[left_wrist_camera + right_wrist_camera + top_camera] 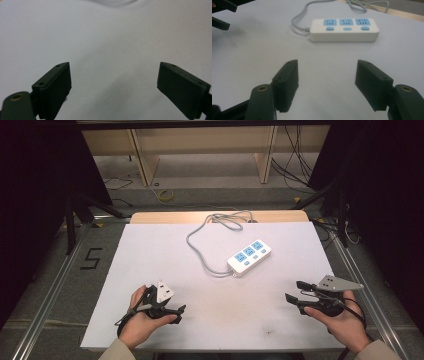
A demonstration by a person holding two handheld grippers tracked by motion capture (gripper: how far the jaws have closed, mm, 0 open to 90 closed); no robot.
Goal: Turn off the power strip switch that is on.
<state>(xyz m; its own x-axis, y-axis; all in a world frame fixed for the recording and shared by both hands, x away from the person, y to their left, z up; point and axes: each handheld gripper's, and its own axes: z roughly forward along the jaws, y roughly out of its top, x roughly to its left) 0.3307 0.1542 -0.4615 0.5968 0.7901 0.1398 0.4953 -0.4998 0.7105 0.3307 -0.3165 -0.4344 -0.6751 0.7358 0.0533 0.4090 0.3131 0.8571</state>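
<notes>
Both tools, the left tool (181,312) and right tool (292,291), gape wide and empty on the tabletop (150,255), the power strip (249,256) lying untouched ahead between them, so the work seems unstarted.

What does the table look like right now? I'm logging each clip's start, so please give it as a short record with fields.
surface: white table
item: white power strip, three blue sockets, lying flat
cord: grey cable running toward the far edge
left gripper: open, nothing between fingers
right gripper: open, nothing held, pointing toward the strip
contact: neither gripper touches the strip
</notes>
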